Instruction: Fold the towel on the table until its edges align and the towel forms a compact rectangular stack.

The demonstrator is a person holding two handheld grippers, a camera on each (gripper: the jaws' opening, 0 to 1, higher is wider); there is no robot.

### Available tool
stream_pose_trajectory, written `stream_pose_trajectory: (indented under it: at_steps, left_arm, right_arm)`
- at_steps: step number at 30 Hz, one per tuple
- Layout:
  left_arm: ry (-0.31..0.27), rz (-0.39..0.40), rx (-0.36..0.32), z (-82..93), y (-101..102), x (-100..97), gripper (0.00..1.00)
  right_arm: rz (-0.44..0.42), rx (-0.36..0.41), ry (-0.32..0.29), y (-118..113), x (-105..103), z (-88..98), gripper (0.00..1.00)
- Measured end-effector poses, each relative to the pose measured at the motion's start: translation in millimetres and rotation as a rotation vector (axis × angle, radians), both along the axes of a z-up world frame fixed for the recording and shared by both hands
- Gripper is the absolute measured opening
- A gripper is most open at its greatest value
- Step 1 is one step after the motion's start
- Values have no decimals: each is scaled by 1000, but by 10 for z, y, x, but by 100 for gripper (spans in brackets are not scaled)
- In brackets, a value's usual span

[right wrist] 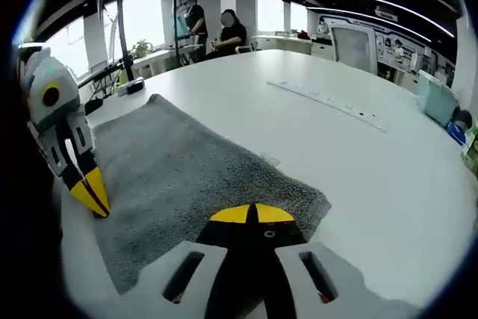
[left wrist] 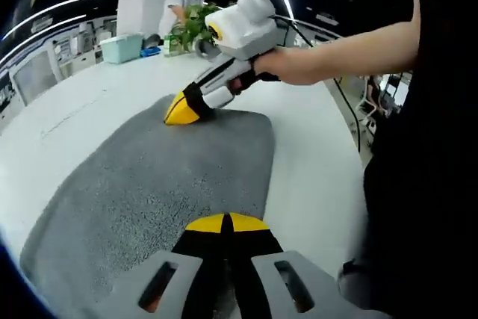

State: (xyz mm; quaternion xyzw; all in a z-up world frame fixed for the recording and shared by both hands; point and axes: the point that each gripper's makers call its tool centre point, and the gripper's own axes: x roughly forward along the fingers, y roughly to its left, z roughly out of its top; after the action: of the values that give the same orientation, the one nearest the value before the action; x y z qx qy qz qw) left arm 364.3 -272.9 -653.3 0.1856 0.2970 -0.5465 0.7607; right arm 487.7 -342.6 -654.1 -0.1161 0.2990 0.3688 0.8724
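A grey towel point(left wrist: 172, 177) lies spread flat on the white table point(left wrist: 314, 162). In the left gripper view my left gripper point(left wrist: 224, 223) sits at the towel's near edge, its yellow-tipped jaws pressed together on the cloth. At the far edge my right gripper point(left wrist: 183, 110), held by a hand, has its tips closed on the towel's border. The right gripper view looks back across the towel point(right wrist: 187, 162): my right gripper point(right wrist: 250, 214) is shut at the near edge, close to a corner, and my left gripper point(right wrist: 93, 198) pinches the opposite side.
A white power strip point(right wrist: 328, 100) lies on the table beyond the towel. A teal box point(left wrist: 122, 48) and a potted plant point(left wrist: 190, 28) stand at the far end. People point(right wrist: 228, 31) are in the background. The table's edge point(left wrist: 351, 140) runs close on the holder's side.
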Motion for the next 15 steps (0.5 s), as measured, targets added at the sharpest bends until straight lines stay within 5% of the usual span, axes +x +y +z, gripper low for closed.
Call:
stream_pose_trajectory:
  at_steps: [6,12,15]
  left_arm:
    - [-130,-69,130,-6,-19,-28,1]
    - [-178,-49,165,-9,10,-87,1]
    - [-180,-15,181,-5,58,-123,1]
  right_arm:
    - [86,-230,-101,25,-18,-15,0]
    - [149,-396,-173,33,-50,-33,0]
    - [151,-413,-163,43,-92,-33,0]
